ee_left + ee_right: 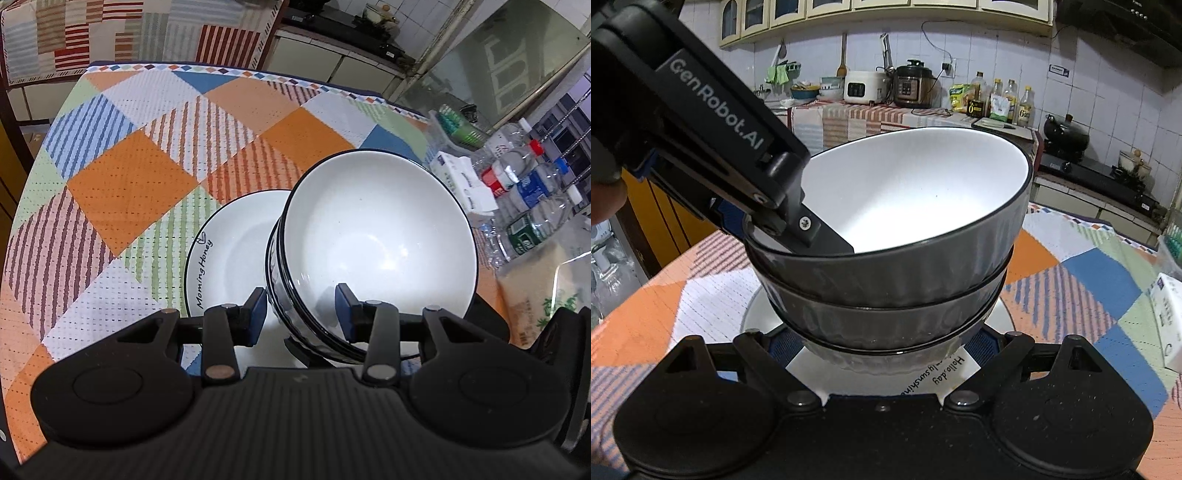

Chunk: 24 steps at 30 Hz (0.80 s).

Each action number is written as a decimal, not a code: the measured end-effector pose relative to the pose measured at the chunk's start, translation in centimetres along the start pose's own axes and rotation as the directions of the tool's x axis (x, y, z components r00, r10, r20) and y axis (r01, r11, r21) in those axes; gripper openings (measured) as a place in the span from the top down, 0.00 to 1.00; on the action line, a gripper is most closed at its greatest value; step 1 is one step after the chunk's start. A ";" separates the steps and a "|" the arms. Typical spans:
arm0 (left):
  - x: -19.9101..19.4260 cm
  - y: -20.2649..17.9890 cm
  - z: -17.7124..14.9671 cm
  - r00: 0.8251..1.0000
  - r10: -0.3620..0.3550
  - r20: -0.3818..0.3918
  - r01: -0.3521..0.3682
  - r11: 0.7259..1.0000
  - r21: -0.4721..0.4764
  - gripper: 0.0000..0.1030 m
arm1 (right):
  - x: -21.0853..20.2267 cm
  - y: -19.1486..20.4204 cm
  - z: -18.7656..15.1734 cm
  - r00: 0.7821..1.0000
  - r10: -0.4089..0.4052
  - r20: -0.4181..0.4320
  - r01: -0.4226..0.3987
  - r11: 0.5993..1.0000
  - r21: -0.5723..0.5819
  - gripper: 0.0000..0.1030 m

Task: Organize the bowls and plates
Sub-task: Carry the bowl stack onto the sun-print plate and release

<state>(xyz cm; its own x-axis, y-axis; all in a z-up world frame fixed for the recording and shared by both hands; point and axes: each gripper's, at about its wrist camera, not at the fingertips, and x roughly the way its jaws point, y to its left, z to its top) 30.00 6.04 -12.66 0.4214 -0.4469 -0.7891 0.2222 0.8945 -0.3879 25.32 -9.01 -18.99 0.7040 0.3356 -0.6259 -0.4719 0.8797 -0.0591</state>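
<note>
A stack of grey-ribbed bowls with white insides [376, 236] [908, 206] stands on a white plate [236, 240] lettered "Morning Honey". My left gripper [301, 314] straddles the near rim of the bowls, one blue pad outside and one inside, with gaps showing on both sides, so it looks open. In the right wrist view the left gripper's finger [820, 236] reaches into the top bowl. My right gripper [884, 345] is open, its blue pads spread on either side of the lowest bowl's base, above the plate [953, 369].
The table wears a patchwork cloth [133, 173] of orange, blue and green. Plastic bottles [528, 199] and a white box [461, 177] stand off its right side. A kitchen counter with cookers and bottles [908, 88] runs along the far wall.
</note>
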 end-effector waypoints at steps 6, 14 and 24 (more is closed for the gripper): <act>1.3 0.1 -0.4 0.999 0.031 -0.008 -0.031 0.999 0.022 0.63 | 0.7 -0.1 -0.9 1.000 0.005 -0.024 -0.006 1.000 -0.010 0.10; 1.5 0.0 -0.8 0.999 0.043 0.017 -0.044 0.998 0.036 0.63 | 1.3 -0.3 -1.4 1.000 0.007 -0.026 -0.007 1.000 0.016 0.10; 1.8 0.0 -0.8 0.999 0.030 0.037 -0.029 1.000 -0.011 0.61 | 1.7 -0.5 -1.3 0.999 -0.001 -0.054 0.007 0.995 0.102 0.10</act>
<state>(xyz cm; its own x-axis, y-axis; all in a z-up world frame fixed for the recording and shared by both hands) 30.05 5.26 -14.52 0.4598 -0.4202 -0.7823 0.1999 0.9073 -0.3698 26.05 -9.35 -21.02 0.6747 0.3158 -0.6672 -0.4108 0.9116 0.0160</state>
